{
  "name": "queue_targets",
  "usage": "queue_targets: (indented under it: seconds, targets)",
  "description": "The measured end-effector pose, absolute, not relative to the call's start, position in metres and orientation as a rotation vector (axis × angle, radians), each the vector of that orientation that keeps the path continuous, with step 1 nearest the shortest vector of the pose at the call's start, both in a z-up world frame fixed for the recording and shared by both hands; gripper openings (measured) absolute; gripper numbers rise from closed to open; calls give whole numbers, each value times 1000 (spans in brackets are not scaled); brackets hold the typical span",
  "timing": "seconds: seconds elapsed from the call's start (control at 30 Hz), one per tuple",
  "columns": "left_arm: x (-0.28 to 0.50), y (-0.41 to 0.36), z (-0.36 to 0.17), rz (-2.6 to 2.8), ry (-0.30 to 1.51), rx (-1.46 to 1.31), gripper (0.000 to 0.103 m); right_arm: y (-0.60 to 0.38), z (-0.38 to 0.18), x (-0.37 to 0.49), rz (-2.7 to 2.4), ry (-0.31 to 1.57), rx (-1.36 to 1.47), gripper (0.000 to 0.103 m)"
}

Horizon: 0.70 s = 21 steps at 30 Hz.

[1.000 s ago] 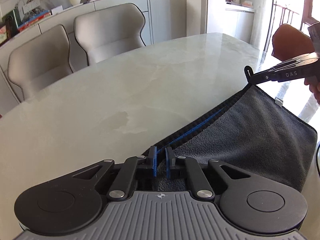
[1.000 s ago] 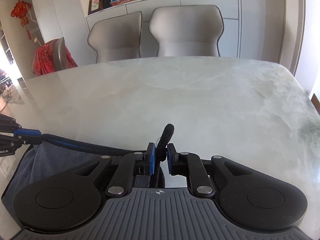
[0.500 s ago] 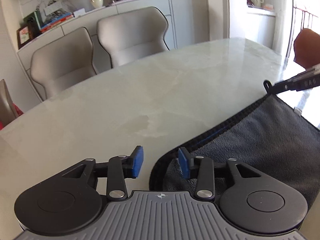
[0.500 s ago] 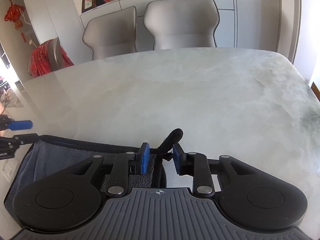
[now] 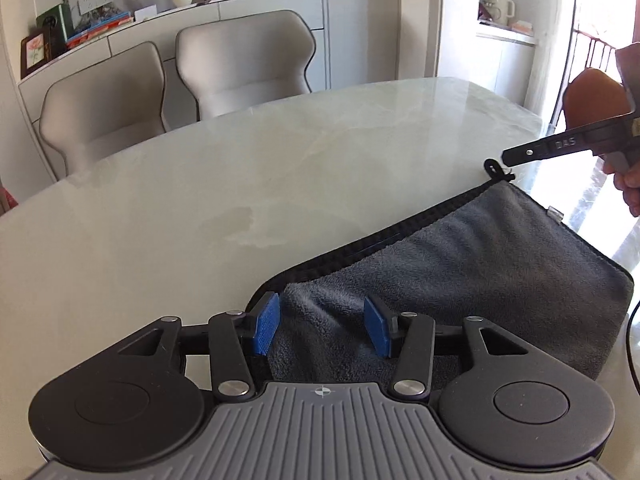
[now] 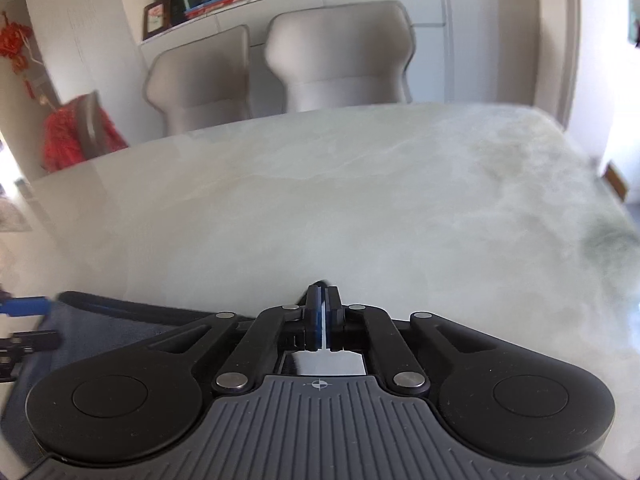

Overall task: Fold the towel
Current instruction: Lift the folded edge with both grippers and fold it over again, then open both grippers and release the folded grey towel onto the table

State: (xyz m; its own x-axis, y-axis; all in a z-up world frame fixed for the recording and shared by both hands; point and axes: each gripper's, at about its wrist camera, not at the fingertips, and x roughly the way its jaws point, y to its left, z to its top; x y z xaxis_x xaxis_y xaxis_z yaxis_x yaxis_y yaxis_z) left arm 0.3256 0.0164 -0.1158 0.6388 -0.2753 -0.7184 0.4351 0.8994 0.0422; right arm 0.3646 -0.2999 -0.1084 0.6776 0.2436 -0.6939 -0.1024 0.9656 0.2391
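Towel: the grey towel (image 5: 472,276) lies folded on the marble table (image 5: 280,184), its dark stitched edges stacked along the far side and its fold on the near side, as I read it. It sits at the near right of the table from my left camera.

Left gripper: my left gripper (image 5: 322,326) is spread wide, blue pads (image 5: 265,322) apart, gripping nothing. It hangs over the towel's near left corner; I cannot tell whether the pads touch the cloth.

Right gripper: my right gripper (image 6: 322,316) has its fingers pressed together. A bit of dark cloth peeks beyond the tips, but the view is blurred, so I cannot tell if anything is pinched. From the left camera it sits just beside the hanging loop (image 5: 494,168) at the far right corner, seemingly clear of it.

Step in hand: I judge one fold is laid and the next fold or a tidy-up is due.

How to do it well: I'd check that the two stitched edges lie flush before regrasping. I'd take both layers at a corner, not just the top one, lift low, and carry both ends together so the cloth stays taut.

Risk: the plush pile may slide on the polished marble and skew the stack.
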Motion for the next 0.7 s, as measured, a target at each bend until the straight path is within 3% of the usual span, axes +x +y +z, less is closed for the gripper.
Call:
queue_targets:
  seconds: [0.07,0.3,0.33,0.37,0.7]
  targets:
    - [326,19,-116,-415,768,215,49,-301,-110,364,204,808,202,28]
    - [325,16,-118,-409,778,224,49,-293,-119,373,234,835,246,29]
    - [326,16,-119,-408,777,224,49,-291,-119,374,235,832,242,23]
    - [325,16,-119,-407,776,224,50,-290,-120,375,230,834,237,6]
    - [329,19,-124,-382,786,214,63,-303,-116,376,179,786,250,3]
